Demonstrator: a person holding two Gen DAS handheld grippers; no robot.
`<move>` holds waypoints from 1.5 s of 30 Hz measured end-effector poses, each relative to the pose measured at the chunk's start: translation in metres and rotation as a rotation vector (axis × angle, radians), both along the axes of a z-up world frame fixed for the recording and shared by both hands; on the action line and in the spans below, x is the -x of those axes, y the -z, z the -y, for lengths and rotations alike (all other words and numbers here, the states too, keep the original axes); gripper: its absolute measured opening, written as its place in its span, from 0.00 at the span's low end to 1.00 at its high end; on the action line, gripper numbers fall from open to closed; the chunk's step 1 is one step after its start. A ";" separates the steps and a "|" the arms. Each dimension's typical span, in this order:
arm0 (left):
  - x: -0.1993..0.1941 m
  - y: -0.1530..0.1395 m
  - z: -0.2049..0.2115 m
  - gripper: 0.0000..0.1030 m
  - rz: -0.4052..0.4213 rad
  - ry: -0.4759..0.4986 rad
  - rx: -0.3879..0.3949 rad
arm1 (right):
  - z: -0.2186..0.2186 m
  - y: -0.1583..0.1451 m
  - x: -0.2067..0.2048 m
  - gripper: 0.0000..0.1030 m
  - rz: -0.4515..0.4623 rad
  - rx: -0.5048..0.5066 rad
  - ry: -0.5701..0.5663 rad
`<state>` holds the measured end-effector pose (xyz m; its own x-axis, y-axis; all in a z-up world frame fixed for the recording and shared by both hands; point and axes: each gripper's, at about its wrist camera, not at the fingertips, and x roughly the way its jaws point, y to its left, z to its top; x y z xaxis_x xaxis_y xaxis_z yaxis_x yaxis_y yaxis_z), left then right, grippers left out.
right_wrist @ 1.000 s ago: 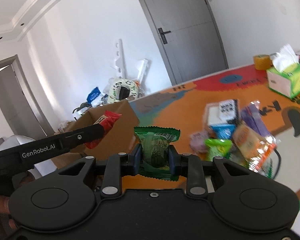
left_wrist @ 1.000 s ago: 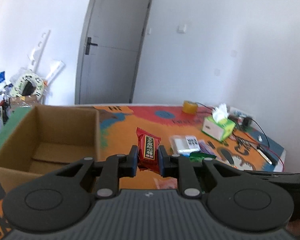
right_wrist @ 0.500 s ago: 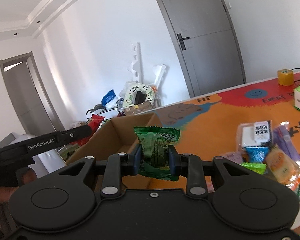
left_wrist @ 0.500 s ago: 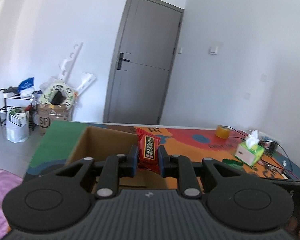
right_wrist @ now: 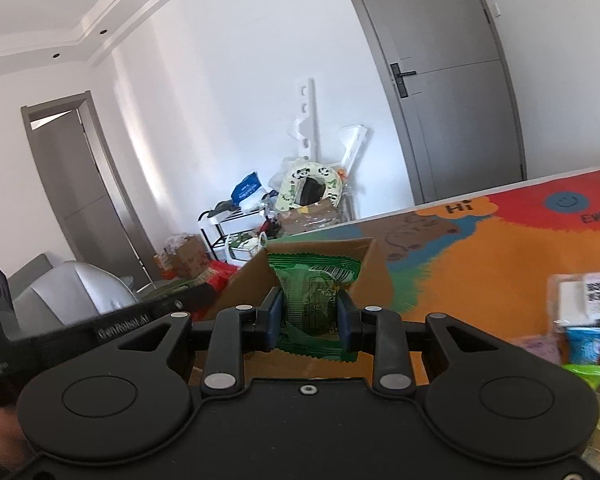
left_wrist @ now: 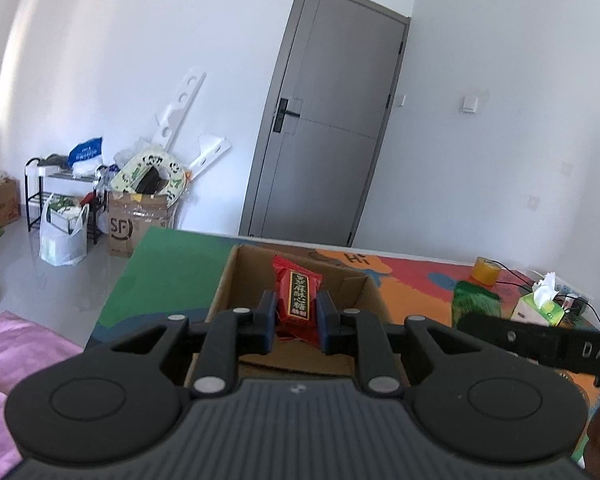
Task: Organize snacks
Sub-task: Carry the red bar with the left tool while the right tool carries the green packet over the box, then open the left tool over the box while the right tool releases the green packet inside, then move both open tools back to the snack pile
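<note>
My left gripper (left_wrist: 296, 312) is shut on a red snack packet (left_wrist: 297, 293) and holds it upright over the open cardboard box (left_wrist: 228, 280) on the colourful table mat. My right gripper (right_wrist: 309, 314) is shut on a green snack packet (right_wrist: 314, 294) and holds it above the same box (right_wrist: 374, 276). The green packet also shows at the right of the left wrist view (left_wrist: 474, 300), and the red packet at the left of the right wrist view (right_wrist: 220, 276). The box floor under the grippers is mostly hidden.
A pile of loose snack packets (right_wrist: 584, 312) lies on the mat at the right. A green tissue box (left_wrist: 538, 306) and a yellow tape roll (left_wrist: 485, 270) stand farther back. The table's left edge borders the floor, with boxes and bags (left_wrist: 136, 216) by the wall.
Both grippers have swung left from the snack pile to above the cardboard box, each still holding its packet. The two grippers are now closer together.
</note>
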<state>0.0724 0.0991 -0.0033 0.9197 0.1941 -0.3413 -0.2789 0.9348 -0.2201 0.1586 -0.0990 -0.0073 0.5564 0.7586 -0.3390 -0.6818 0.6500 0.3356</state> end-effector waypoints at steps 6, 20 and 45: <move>0.003 0.006 -0.007 0.36 -0.031 -0.044 -0.002 | -0.020 -0.001 -0.003 0.28 -0.010 0.010 -0.023; 0.019 -0.001 -0.006 0.77 -0.024 -0.135 0.043 | -0.014 -0.002 0.003 0.71 -0.018 -0.011 0.006; 0.020 -0.009 0.042 0.92 0.088 -0.026 0.099 | 0.086 0.006 0.021 1.00 0.012 0.031 0.250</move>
